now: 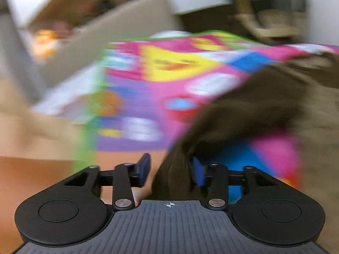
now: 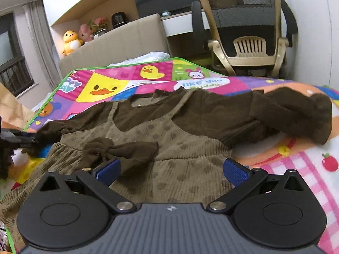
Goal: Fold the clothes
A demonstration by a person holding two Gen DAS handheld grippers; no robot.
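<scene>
Left jaws: dark brown sleeve cloth bunched between the blue pads of the left gripper (image 1: 171, 170); small gap shows at the left pad, so grip looks loose or partial, cannot tell if clamped. Whole left wrist view motion-blurred.
Right jaws: wide apart, nothing between; right gripper (image 2: 171, 170) hovering low over the skirt part.
Garment: brown dress (image 2: 169, 146), olive dotted pinafore over dark brown top, lying face up and spread on the play mat (image 2: 106, 80), neckline away from the camera.
Sleeves: left sleeve (image 2: 53, 130) drawn out toward the left gripper at the frame edge; right sleeve (image 2: 296, 116) out to the side, cuff doubled over itself.
Bow: dark brown bow (image 2: 120, 150) at the waist, just beyond the right gripper's left pad.
Stage: likely a sleeve fold-in on the left side; could equally be spreading flat, not settled.
Doing it well: take sleeve cloth only, not the pinafore layer beneath; keep low and carry across the chest in one sweep; lay flat along the body without twisting.
Risk: loose hold slipping mid-carry; bow snagging on the pads; body dragging and wrinkling.
Surroundings: office chair (image 2: 247, 27) and plush duck (image 2: 71, 42) behind, well apart.
</scene>
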